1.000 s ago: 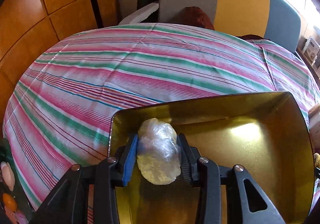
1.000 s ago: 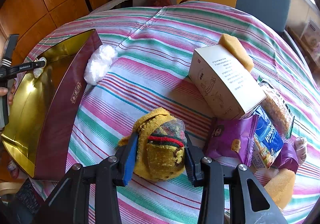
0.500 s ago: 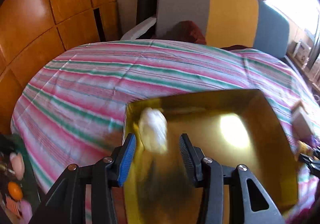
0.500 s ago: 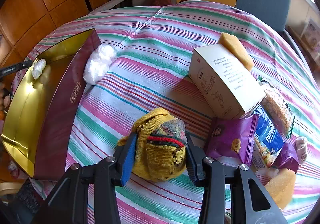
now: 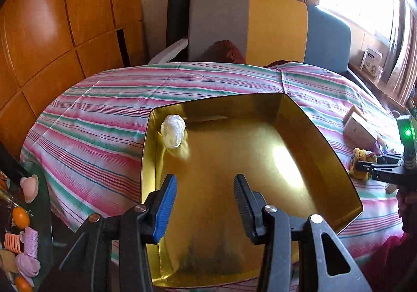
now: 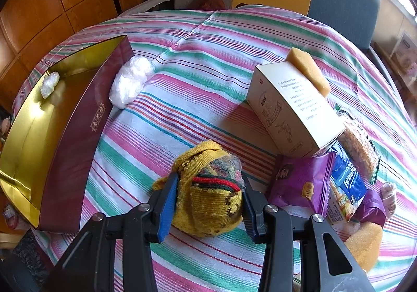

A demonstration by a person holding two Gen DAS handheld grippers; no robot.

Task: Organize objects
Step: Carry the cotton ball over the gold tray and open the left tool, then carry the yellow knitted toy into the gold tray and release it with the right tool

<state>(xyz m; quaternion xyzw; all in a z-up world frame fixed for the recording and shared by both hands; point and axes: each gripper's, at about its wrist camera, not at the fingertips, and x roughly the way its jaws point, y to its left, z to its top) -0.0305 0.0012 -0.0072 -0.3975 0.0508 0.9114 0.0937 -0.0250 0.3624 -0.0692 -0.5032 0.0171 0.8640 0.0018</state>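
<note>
A gold-lined maroon tin box (image 5: 325,140) (image 6: 78,120) lies on the striped tablecloth. A small crumpled plastic bag (image 5: 173,131) (image 6: 50,80) rests in its far left corner. My left gripper (image 5: 204,203) is open and empty, above the near part of the box. My right gripper (image 6: 208,203) is shut on a yellow knitted sock bundle (image 6: 211,195) that rests on the cloth; the bundle also shows in the left wrist view (image 5: 361,161).
A white plastic wad (image 6: 129,80) lies beside the box's right wall. A cream carton (image 6: 292,109) with a sponge (image 6: 308,70) behind it, purple (image 6: 302,185) and blue snack packs (image 6: 344,185) and another sponge (image 6: 365,242) lie at right. Chairs (image 5: 271,28) stand behind the table.
My left gripper opened, released the small plastic bag into the box's corner, and drew back and up. My right gripper stays shut on the sock bundle.
</note>
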